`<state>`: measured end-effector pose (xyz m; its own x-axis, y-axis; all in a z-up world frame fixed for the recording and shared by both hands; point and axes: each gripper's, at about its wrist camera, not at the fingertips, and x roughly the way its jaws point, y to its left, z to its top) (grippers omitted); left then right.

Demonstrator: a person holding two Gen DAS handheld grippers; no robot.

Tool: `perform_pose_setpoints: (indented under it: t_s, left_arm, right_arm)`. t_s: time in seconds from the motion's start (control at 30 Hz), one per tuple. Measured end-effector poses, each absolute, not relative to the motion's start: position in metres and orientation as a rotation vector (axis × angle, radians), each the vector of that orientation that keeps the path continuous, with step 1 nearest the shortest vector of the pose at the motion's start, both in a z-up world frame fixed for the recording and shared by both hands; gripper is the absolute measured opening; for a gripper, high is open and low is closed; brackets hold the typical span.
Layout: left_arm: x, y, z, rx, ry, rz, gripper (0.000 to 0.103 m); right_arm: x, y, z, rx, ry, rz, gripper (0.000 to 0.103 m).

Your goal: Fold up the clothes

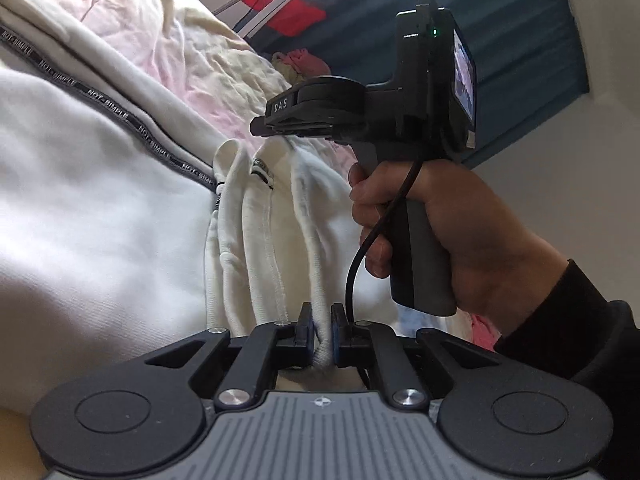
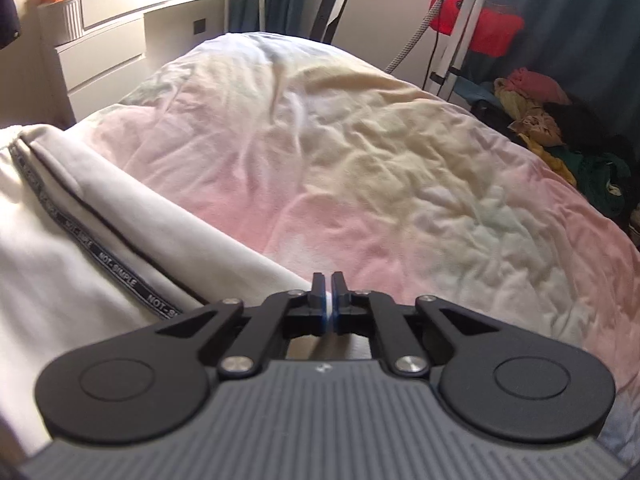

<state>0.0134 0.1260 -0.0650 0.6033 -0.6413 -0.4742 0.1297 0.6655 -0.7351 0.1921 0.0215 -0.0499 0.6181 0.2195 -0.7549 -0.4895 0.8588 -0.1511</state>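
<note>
A white garment (image 1: 100,220) with a black tape reading "NOT SIMPLE" (image 1: 104,102) lies on the bed. My left gripper (image 1: 322,320) is shut on a thick stitched hem of it, and white folds run away from the jaws. In the left wrist view a hand (image 1: 452,224) holds my right gripper (image 1: 296,133) over the same bunched edge, where cloth rises to its tips. In the right wrist view the right gripper (image 2: 329,284) is shut, with a thin white sliver of the garment (image 2: 60,260) between its blue pads.
A crumpled pastel bed cover (image 2: 380,160) spreads ahead and to the right. White drawers (image 2: 104,52) stand at the back left. A red bag (image 2: 484,28) hangs on a rack, with a heap of coloured clothes (image 2: 536,116) below it beside dark curtains.
</note>
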Motion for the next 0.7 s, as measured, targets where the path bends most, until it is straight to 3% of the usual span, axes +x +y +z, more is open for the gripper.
perform_pose_setpoints:
  t_s: [0.13, 0.4, 0.5, 0.7]
  left_arm:
    - [0.021, 0.126, -0.074, -0.722, 0.859, -0.481, 0.009]
    - [0.027, 0.132, -0.072, -0.717, 0.821, -0.486, 0.049]
    - [0.029, 0.126, -0.067, -0.661, 0.791, -0.474, 0.053]
    - [0.026, 0.113, -0.054, -0.506, 0.695, -0.385, 0.051]
  right_arm:
    - [0.193, 0.026, -0.061, -0.356, 0.801, 0.441, 0.004]
    - [0.168, -0.067, -0.004, -0.062, 0.616, 0.369, 0.005]
    - [0.141, -0.115, 0.008, 0.033, 0.594, 0.297, 0.006]
    - [0.056, -0.168, -0.001, 0.067, 0.597, 0.16, 0.006]
